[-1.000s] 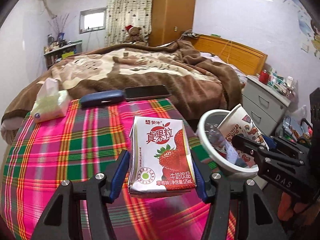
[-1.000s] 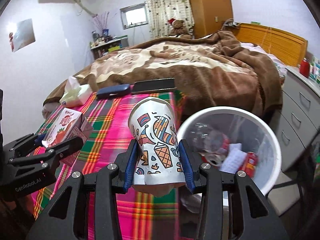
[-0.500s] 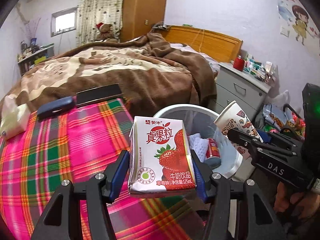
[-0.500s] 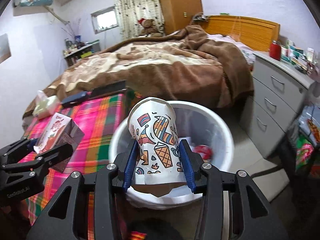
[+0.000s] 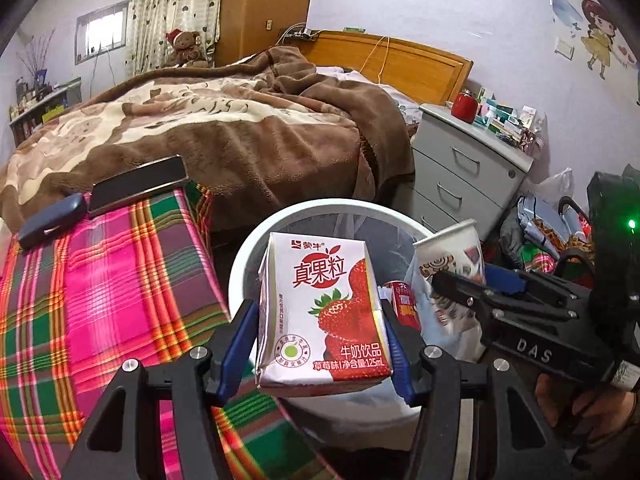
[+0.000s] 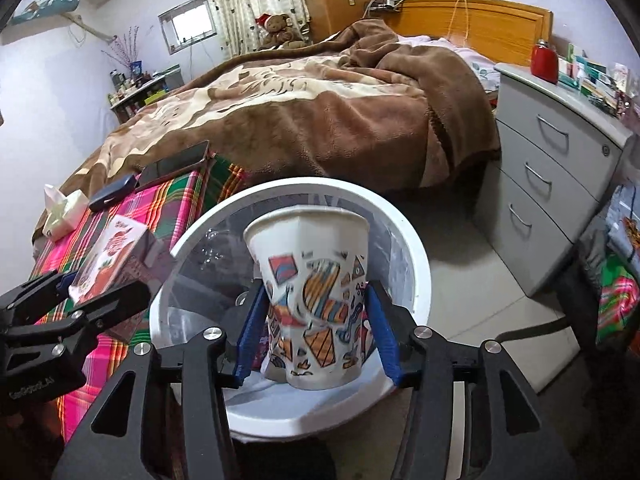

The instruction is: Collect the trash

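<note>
- Left wrist view: your left gripper [image 5: 320,350] is clamped on the small white-and-red strawberry milk carton [image 5: 322,312], blue pads pressed against both its sides, low in the centre of the frame.
- The carton stands upright between the fingers, in front of the round white plastic trash bin [image 5: 240,264], whose rim arcs behind it.
- Inside the bin, just right of the carton, you can see a red drink can [image 5: 404,304].
- Your right gripper [image 5: 460,284] comes in from the right edge, with the patterned white paper cup [image 5: 450,252] at its tips, over the bin's right side.
- The pink-and-green plaid cloth [image 5: 100,300] fills the lower left; a dark blue case [image 5: 52,220] and a black phone [image 5: 138,186] lie at its far edge.
- Right wrist view: your right gripper [image 6: 316,336] has its fingers spread wider than the cup's base; whether the pads touch the paper cup [image 6: 312,296] you cannot tell.
- The cup sits upright at centre frame, directly over the bin's opening [image 6: 416,256].
- Your left gripper [image 6: 80,292] enters at the lower left, with the carton [image 6: 116,252] held at the bin's left rim.
- A white tissue pack [image 6: 64,212] lies on the cloth [image 6: 168,200] at the left.
- A grey drawer cabinet [image 6: 560,168] stands at the right.
</note>
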Motion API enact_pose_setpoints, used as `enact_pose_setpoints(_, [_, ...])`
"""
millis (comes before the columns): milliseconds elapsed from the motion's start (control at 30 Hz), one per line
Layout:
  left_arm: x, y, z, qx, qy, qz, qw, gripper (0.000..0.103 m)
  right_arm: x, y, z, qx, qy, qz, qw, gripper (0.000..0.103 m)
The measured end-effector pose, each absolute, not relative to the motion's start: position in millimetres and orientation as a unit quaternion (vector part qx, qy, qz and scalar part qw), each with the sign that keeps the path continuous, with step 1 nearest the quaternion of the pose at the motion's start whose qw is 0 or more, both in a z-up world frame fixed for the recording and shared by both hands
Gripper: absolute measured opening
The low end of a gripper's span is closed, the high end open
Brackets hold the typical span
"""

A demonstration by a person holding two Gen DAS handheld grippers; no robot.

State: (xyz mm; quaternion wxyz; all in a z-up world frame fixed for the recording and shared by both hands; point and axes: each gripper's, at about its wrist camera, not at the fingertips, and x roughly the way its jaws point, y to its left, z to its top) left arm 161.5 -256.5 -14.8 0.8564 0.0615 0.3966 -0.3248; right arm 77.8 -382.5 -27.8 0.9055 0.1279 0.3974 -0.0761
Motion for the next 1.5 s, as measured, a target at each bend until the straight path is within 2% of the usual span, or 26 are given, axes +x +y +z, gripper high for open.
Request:
enact_pose_setpoints(167, [165, -257, -16, 0.045, 0.392, -0.329, 0.858, 0.068, 78, -386, -31, 0.120, 0.403, -0.088, 0.903, 0.055])
enact_pose_setpoints(633, [145, -233, -4, 0.049, 0.384, -0.302, 0.871, 0.069, 56, -383, -12, 0.135, 0.369, -0.085, 0.916, 0.056])
enact_pose_setpoints(967, [102, -205, 13, 0.048, 0.348, -0.266, 0.898, 0.069, 24, -354, 3, 0.116, 0.332, -0.079, 0.933, 0.056])
enact_pose_setpoints(1500, [48, -150, 7, 0.045, 0.331, -0.189, 0.923, 0.069, -1, -312, 3, 0.091, 0.291, -0.059, 0.950, 0.056])
